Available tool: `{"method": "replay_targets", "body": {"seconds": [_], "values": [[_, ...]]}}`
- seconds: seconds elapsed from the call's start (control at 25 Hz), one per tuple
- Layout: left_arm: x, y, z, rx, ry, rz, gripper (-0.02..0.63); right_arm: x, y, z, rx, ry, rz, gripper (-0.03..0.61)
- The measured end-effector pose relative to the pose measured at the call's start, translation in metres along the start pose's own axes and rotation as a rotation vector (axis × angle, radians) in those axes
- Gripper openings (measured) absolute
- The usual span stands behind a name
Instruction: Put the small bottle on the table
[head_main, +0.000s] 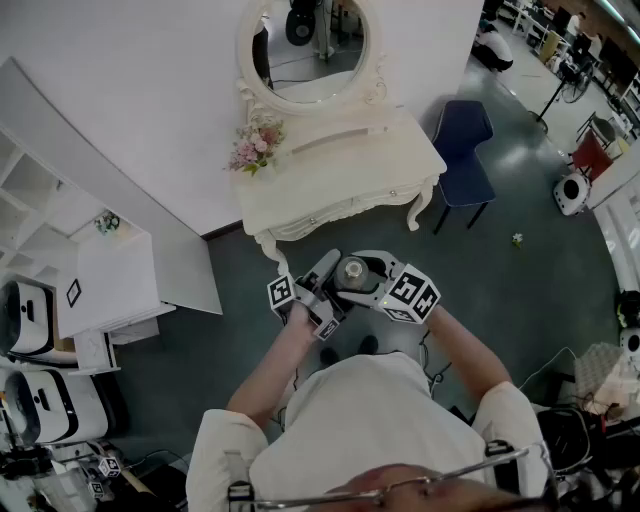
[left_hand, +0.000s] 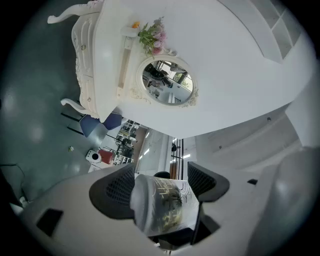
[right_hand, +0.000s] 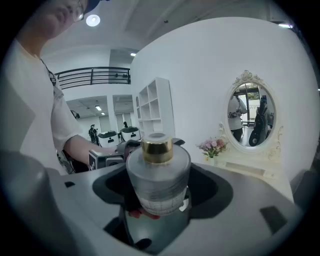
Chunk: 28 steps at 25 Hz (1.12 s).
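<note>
The small bottle (head_main: 352, 270) is frosted glass with a gold cap. It hangs upright in the air in front of my chest, over the grey floor and short of the white dressing table (head_main: 340, 175). My right gripper (head_main: 368, 276) comes in from the right and is shut on the bottle (right_hand: 157, 175). From the left, my left gripper (head_main: 333, 276) also has the bottle (left_hand: 165, 205), gold print showing, between its pads, which seem to touch both sides. The right gripper view shows the left gripper's marker cube (right_hand: 102, 159) just behind the bottle.
An oval mirror (head_main: 305, 45) stands on the dressing table, with pink flowers (head_main: 257, 145) at its left end. A blue chair (head_main: 462, 150) sits right of the table. A white shelf unit (head_main: 110, 280) and white machines (head_main: 30, 320) stand at the left.
</note>
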<state>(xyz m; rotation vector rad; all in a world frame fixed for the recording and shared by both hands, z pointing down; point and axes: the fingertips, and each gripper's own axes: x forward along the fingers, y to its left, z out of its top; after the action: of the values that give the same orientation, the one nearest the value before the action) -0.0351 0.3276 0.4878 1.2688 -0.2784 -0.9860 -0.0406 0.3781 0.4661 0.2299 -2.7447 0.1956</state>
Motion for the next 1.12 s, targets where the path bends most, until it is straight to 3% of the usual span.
{"method": "replay_targets", "body": {"seconds": [1.12], "values": [[0.054, 0.027, 0.006, 0.025, -0.045, 0.002, 0.322, -0.029, -0.052, -0.015, -0.016, 0.014, 0.049, 0.342]]}}
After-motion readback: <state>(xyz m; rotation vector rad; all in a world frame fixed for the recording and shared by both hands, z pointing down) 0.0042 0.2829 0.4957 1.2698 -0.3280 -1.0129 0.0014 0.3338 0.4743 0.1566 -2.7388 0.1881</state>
